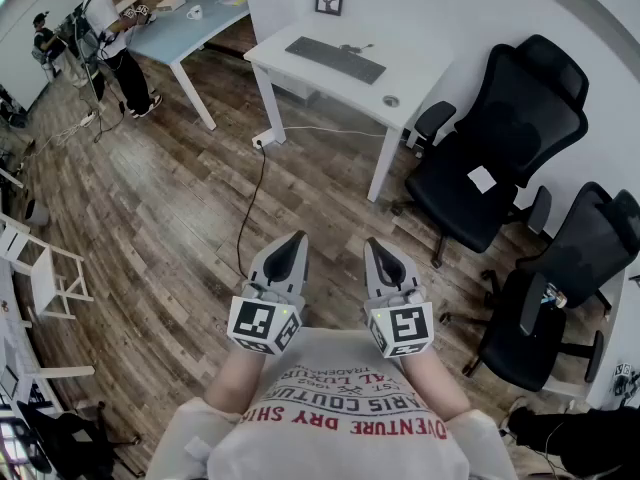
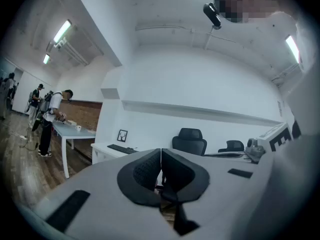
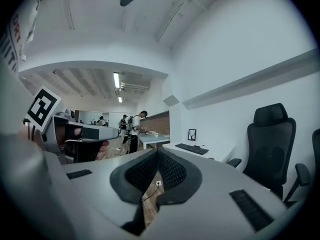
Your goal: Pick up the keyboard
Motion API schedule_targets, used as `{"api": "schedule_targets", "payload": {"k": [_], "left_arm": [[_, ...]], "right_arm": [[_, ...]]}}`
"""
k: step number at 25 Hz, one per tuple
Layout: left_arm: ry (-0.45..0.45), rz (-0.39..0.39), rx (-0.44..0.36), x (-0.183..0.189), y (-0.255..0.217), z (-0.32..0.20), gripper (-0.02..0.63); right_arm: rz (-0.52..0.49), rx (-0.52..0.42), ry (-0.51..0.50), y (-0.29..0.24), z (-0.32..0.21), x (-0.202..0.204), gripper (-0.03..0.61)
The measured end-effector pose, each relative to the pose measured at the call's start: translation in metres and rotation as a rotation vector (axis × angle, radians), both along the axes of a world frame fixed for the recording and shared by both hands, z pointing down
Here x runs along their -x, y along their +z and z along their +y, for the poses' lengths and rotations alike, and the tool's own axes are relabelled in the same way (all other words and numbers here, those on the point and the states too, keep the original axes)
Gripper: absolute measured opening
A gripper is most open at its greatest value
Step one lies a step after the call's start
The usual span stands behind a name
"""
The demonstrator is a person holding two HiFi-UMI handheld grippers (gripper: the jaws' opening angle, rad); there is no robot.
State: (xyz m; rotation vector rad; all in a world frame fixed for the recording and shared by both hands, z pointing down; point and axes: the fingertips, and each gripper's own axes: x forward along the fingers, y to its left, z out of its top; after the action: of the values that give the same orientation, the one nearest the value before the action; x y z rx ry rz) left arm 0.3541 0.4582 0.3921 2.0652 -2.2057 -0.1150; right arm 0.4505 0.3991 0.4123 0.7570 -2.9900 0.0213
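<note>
Keyboard (image 1: 336, 60), flat, black and rectangular, lies on the white desk (image 1: 430, 63) by the far wall, well apart from both grippers. Left gripper (image 1: 296, 238) and right gripper (image 1: 371, 244), held level before the person's chest, have their jaws together with nothing between them. The keyboard is probably light, stiff plastic with smooth, thin edges. Pinching each short end, clear of the keys, seems the safest hold.

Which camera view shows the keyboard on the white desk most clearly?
The head view. There the keyboard is seen from above, in its full length, lying on the white desk. Both gripper views show it only as a small, dark, flat strip on that desk, far away and nearly edge-on.
</note>
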Motion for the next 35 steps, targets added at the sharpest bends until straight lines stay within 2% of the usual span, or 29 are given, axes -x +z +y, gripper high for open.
{"api": "schedule_targets", "payload": {"k": [6,11,18,23,27,35], "left_arm": [[0.002,-0.003,0.010,-0.001,0.001,-0.001,0.026],[0.003,-0.012,0.032,-0.004,0.009,-0.003,0.026],[-0.017,-0.037,0.070,0.010,0.017,-0.002,0.026],[-0.024,0.008,0.050,0.048,0.020,-0.008,0.026],[-0.014,0.016,0.048,0.088,0.020,-0.023,0.026],[0.003,0.016,0.038,0.213,0.010,-0.058,0.026]], "right_arm": [[0.005,0.009,-0.002,0.005,0.000,-0.002,0.025],[-0.013,0.061,0.001,0.011,-0.005,-0.002,0.025],[-0.012,0.079,-0.052,0.020,-0.003,0.023,0.025],[0.012,0.092,-0.063,0.027,-0.014,0.059,0.026],[0.030,0.098,-0.039,0.030,-0.030,0.096,0.025],[0.095,0.067,0.033,0.026,-0.066,0.204,0.025]]}}
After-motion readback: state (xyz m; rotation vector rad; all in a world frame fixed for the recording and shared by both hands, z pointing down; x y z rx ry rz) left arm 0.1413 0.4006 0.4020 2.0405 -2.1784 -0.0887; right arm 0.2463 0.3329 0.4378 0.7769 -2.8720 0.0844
